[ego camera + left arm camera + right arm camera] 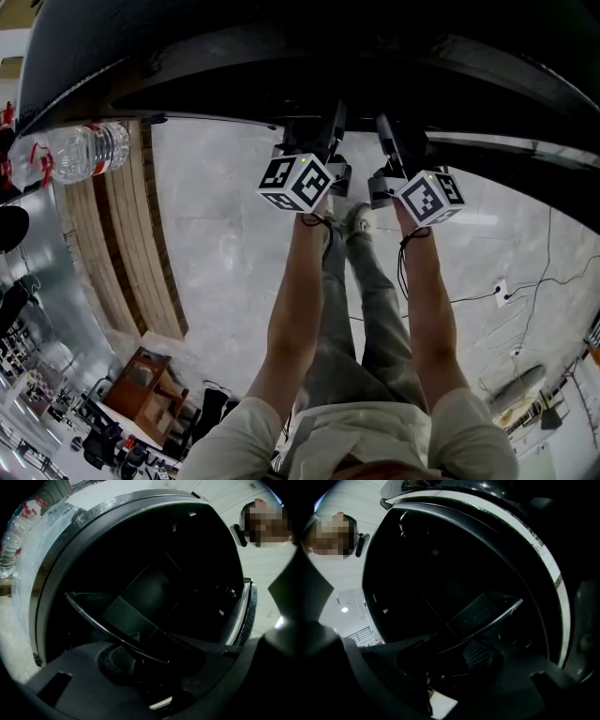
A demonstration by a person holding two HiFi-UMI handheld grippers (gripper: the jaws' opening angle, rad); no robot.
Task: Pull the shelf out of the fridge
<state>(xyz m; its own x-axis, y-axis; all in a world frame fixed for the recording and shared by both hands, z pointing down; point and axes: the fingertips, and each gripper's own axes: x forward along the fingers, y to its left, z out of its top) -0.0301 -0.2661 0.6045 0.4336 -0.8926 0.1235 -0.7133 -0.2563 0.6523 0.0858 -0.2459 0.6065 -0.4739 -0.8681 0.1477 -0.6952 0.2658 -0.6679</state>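
At fridge, both hand-held grippers clamping shelf

Well off to the left of the left gripper's fingers we see a clear plastic water bottle with a red label. Wooden slats run on below it in the head view. A pale marbled floor spreads beneath both pairs of fingers. Out to the right of the right gripper's fingers, thin black cables trail towards a white socket. Far from the fingers, at lower left, sits a small wooden cabinet. Beyond the fingertips, a person shows in the background.
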